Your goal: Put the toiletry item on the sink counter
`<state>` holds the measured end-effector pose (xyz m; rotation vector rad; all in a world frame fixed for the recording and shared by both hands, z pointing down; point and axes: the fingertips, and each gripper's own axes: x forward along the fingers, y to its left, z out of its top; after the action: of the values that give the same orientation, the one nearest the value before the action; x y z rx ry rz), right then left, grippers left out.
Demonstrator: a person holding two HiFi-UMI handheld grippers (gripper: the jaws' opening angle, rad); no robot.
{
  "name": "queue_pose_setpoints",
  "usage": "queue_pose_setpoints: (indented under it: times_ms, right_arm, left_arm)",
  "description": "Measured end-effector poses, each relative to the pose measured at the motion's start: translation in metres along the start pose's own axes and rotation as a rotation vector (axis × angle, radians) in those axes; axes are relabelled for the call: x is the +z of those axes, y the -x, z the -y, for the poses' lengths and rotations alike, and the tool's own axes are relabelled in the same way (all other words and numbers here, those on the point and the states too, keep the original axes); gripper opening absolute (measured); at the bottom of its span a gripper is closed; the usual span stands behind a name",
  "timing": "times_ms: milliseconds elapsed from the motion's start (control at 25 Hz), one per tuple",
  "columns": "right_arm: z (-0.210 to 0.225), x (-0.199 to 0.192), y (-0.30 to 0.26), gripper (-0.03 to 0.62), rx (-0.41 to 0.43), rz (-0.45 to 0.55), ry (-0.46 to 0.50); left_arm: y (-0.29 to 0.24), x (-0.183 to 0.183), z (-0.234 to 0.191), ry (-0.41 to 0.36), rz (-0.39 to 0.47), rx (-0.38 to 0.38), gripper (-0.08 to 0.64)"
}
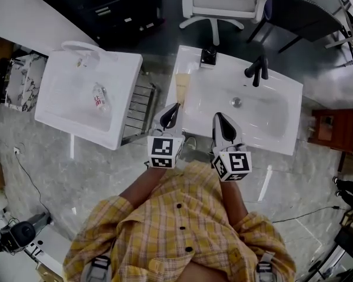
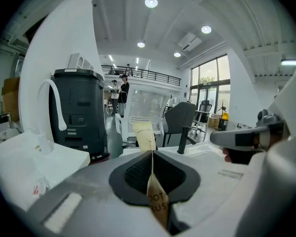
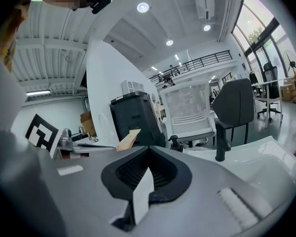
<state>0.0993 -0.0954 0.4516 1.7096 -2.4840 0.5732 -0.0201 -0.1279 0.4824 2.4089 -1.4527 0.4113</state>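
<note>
Head view: your left tongs clench the tan packet over the sink surface's left edge, while your right tongs pinch a white slip.

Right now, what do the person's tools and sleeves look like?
The left tool and right tool are grey, tapering to a tip, with black ribbed pads. Each carries a white cube with black square markers. The shirt is yellow plaid with dark buttons.
</note>
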Motion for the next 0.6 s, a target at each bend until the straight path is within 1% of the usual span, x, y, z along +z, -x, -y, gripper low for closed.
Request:
queue_pose_setpoints:
  times_ms: [120, 240, 360, 600]
  right_arm:
    - [0.005, -0.006, -0.003, -0.001, 0.007, -0.014, -0.006]
    - [0.009, -0.011, -0.005, -0.002, 0.015, -0.027, -0.012]
    - [0.011, -0.014, -0.008, -0.002, 0.023, -0.037, -0.014]
    - [0.016, -0.021, -0.009, -0.002, 0.028, -0.052, -0.019]
  left_arm:
    - [-0.015, -0.007, -0.005, 0.009, -0.046, 0.002, 0.004]
    - [-0.030, -0.016, -0.008, 0.008, -0.089, -0.010, 0.004]
    - [-0.039, -0.022, -0.013, 0.002, -0.120, -0.005, 0.004]
    - [-0.058, -0.038, -0.025, 0.053, -0.163, 0.006, 0.005]
